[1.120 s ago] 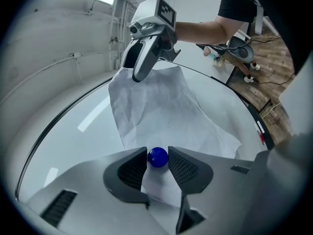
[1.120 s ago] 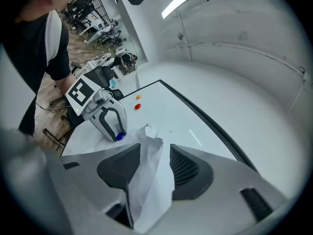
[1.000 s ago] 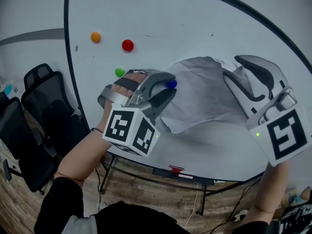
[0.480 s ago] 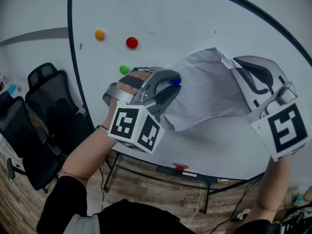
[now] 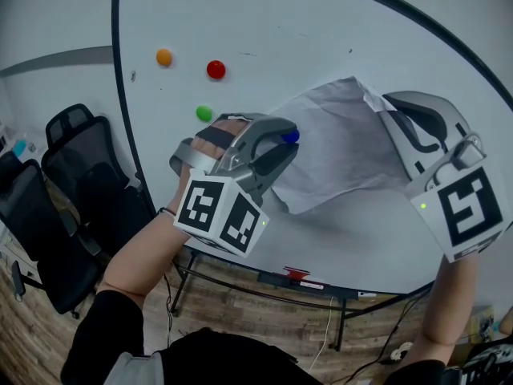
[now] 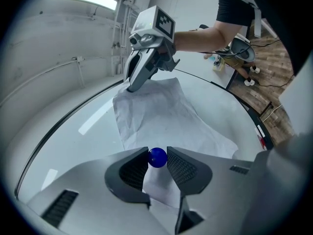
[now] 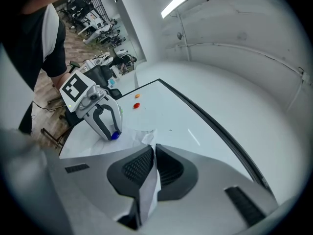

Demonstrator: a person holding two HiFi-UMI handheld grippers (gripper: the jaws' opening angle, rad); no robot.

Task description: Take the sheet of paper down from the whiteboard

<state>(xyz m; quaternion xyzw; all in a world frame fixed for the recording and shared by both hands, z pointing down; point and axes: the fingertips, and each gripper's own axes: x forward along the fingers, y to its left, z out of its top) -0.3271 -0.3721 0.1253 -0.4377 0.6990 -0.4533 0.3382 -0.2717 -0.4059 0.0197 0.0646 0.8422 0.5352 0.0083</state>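
The sheet (image 5: 337,147) hangs on the board (image 5: 264,30), right of its middle, creased and rumpled, with a gripper at each of its 2 top corners.

The left gripper (image 5: 287,139) is at the sheet's top left corner. Its jaws have just been closing and now stand fairly wide, with the blue magnet (image 6: 157,156) between them. In the left gripper view both pads touch the magnet's sides. The magnet sits on the sheet's corner, against the board.

The right gripper (image 7: 152,148) has its jaws almost together, pinching the sheet's top right corner. A strip of paper runs down between the pads in the right gripper view. In the head view that corner bends off the board toward the gripper.

The sheet's lower left edge casts a shadow on the board below it.

3 more magnets sit on bare board up and left of the sheet: orange (image 5: 163,56), red (image 5: 216,70) and green (image 5: 204,113), the green one just beside the left gripper's hand (image 5: 210,144).

2 black chairs (image 5: 76,175) stand left of the board.
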